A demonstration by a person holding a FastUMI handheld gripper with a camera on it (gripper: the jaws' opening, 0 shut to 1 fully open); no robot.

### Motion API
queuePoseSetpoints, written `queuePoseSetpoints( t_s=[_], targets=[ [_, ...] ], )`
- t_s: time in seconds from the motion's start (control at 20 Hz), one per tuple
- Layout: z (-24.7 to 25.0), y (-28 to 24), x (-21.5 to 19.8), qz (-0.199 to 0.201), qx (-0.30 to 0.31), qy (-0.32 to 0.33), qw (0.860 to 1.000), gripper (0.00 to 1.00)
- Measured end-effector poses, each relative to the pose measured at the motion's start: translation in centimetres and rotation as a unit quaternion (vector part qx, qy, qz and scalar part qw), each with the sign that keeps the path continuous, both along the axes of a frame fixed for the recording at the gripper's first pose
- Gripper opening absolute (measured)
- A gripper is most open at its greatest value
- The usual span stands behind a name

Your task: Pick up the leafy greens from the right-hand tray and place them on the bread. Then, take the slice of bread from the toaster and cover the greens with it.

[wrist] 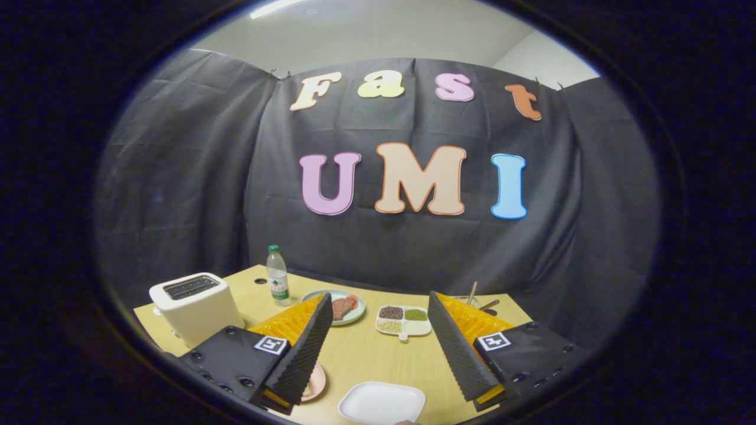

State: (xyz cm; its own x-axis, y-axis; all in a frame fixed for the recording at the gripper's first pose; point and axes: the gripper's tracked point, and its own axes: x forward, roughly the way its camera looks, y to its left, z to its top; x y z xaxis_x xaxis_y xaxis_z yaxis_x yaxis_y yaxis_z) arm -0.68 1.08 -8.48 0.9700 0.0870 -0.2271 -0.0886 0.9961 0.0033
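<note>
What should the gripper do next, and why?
Probably tip down and move toward the right-hand side to look for the greens. The gripper is open with nothing between its fingers, held above the wooden table. Ahead lie a divided dish of beans and a green plate; the toaster stands beside the left finger. I can't pick out the leafy greens yet.

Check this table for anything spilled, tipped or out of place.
Nothing stands out. The toaster and water bottle stand upright, the divided dish holds its contents, and the open gripper holds nothing.
</note>
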Motion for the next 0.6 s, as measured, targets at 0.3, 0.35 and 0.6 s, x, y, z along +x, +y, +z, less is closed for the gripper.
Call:
queuePoseSetpoints(
  t_s=[0.3, 0.35, 0.6],
  targets=[
    [2.9, -1.1, 1.0, -0.024, -0.003, -0.042, 0.999, 1.00],
    [3.1, -1.1, 1.1, -0.023, -0.005, -0.045, 0.999, 1.00],
    [3.4, -1.2, 1.3, -0.023, -0.013, -0.047, 0.999, 1.00]
  ],
)
